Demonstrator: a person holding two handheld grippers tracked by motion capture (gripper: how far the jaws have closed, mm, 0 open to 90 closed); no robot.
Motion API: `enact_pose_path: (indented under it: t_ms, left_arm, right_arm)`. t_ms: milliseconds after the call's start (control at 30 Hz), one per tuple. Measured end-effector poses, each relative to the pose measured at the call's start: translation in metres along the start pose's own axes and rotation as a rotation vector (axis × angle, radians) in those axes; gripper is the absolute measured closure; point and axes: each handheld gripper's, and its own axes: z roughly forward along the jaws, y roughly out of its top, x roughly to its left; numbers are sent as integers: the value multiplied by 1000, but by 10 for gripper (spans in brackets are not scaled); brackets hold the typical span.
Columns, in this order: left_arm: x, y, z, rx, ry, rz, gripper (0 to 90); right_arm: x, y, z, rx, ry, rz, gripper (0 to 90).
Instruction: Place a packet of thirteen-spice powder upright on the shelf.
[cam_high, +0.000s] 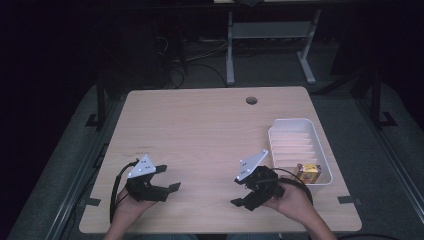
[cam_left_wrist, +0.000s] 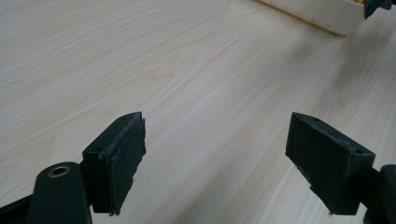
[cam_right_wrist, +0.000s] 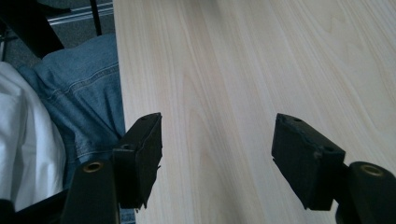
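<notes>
Two black grippers, left gripper (cam_high: 171, 178) and right gripper (cam_high: 239, 192), are held open and empty over the pale wooden counter (cam_high: 200, 130); one white slotted plastic tray (cam_high: 320, 146) holds one yellow box (cam_high: 308, 173).

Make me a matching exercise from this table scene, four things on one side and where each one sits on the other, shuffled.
Things:
1. left gripper
2. right gripper
3. white tray
4. yellow box

Places:
A. at the table's right edge
B. in the tray's near end
C. near the table's front left corner
D. just left of the tray, front of the table

Pairs: 1-C, 2-D, 3-A, 4-B
</notes>
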Motion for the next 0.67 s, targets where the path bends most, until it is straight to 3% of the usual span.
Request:
enact_pose_path:
  t_ms: [200,433,667]
  left_arm:
    - [0,-1,1,8,5,4,191]
    - [1,-1,2,10,7,6,186]
    - [-2,0,3,11,6,19,181]
  right_arm:
    - [2,1,13,-1,9,18,317]
    - [10,-12,32,-18,-13,60,292]
    - [18,-23,41,-57,-49,67,279]
